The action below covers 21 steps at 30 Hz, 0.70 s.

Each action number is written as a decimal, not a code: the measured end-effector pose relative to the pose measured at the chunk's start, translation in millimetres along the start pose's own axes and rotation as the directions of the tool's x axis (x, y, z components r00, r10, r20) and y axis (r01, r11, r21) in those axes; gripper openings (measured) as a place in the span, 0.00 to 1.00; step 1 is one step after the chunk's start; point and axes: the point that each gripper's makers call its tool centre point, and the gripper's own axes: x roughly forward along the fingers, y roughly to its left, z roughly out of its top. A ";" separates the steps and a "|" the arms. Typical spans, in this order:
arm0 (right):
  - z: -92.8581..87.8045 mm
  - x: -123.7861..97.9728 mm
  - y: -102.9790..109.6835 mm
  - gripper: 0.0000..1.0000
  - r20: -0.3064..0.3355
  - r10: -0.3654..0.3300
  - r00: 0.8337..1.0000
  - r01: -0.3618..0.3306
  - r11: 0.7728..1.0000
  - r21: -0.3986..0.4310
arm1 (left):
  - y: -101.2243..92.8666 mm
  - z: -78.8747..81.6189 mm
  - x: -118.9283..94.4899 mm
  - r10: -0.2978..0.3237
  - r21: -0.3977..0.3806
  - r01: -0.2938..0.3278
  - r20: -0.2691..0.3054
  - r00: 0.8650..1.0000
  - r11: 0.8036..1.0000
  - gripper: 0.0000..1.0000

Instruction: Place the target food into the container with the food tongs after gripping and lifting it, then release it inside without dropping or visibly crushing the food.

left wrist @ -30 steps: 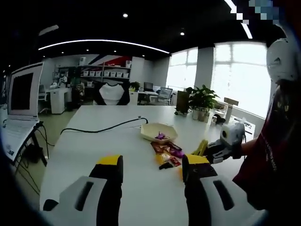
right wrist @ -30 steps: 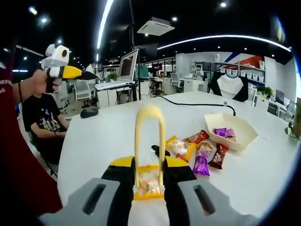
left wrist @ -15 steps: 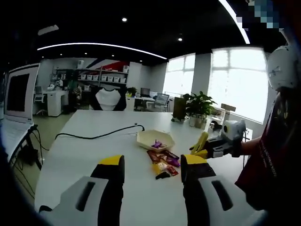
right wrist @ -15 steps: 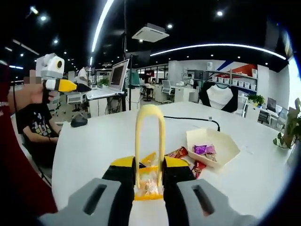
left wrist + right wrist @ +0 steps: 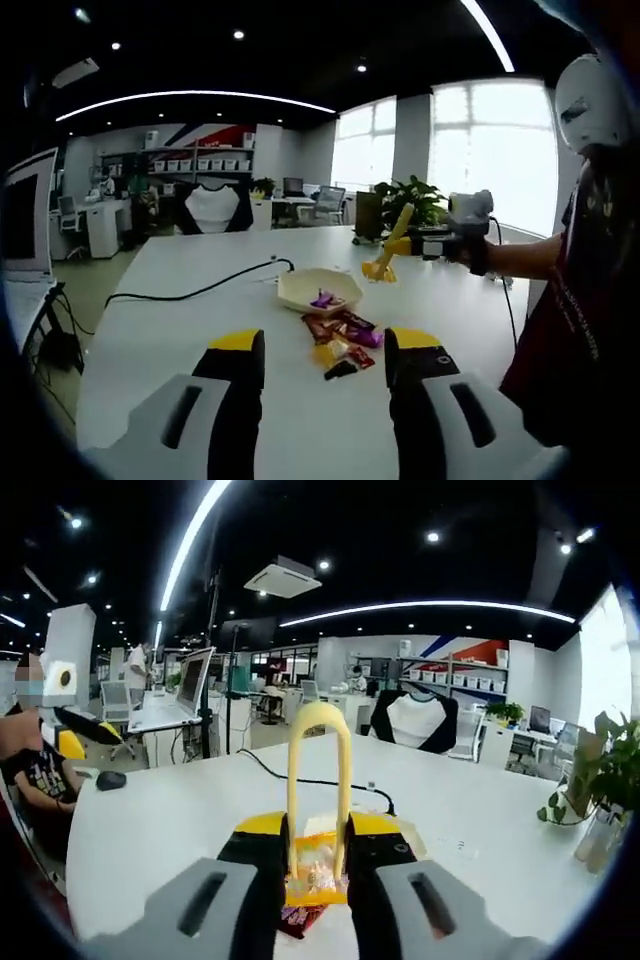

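In the left gripper view my left gripper (image 5: 325, 345) stands open over the white table (image 5: 180, 350) with nothing between its jaws. Beyond it lie a white hexagonal bowl (image 5: 318, 290) holding a purple packet and a pile of wrapped snacks (image 5: 340, 335). My right gripper (image 5: 455, 238) is in the air right of the bowl, shut on yellow food tongs (image 5: 397, 238). The tongs pinch an orange snack packet (image 5: 375, 270) above the table. In the right gripper view my right gripper (image 5: 318, 840) squeezes the tongs (image 5: 318, 750) on the packet (image 5: 315, 872). The left gripper (image 5: 92, 730) shows at the left.
A black cable (image 5: 200, 290) runs across the table behind the bowl. A potted plant (image 5: 412, 200) stands at the far edge, a monitor (image 5: 25, 215) at the left. A person in a dark red shirt (image 5: 590, 310) holds the grippers. Another person (image 5: 35, 775) sits at the table's side.
My right gripper has risen with the tongs and the orange packet, from beside the snack pile to well above the table near the bowl. The left gripper stays open.
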 end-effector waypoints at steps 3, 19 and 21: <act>9.1 11.3 -17.1 0.17 0.012 -0.026 1.000 0.026 0.999 0.019 | -0.1 -2.5 -0.3 0.000 -0.008 0.000 -0.002 1.000 1.000 0.51; -2.0 65.7 -65.9 0.20 -0.043 -0.102 0.994 0.105 0.993 0.054 | 0.9 -10.0 -9.1 0.004 -0.030 -0.005 -0.008 1.000 1.000 0.51; -1.7 66.1 -67.9 0.20 -0.045 -0.109 0.993 0.112 0.992 0.056 | -0.7 -11.5 -8.9 0.003 -0.026 -0.003 -0.014 1.000 1.000 0.51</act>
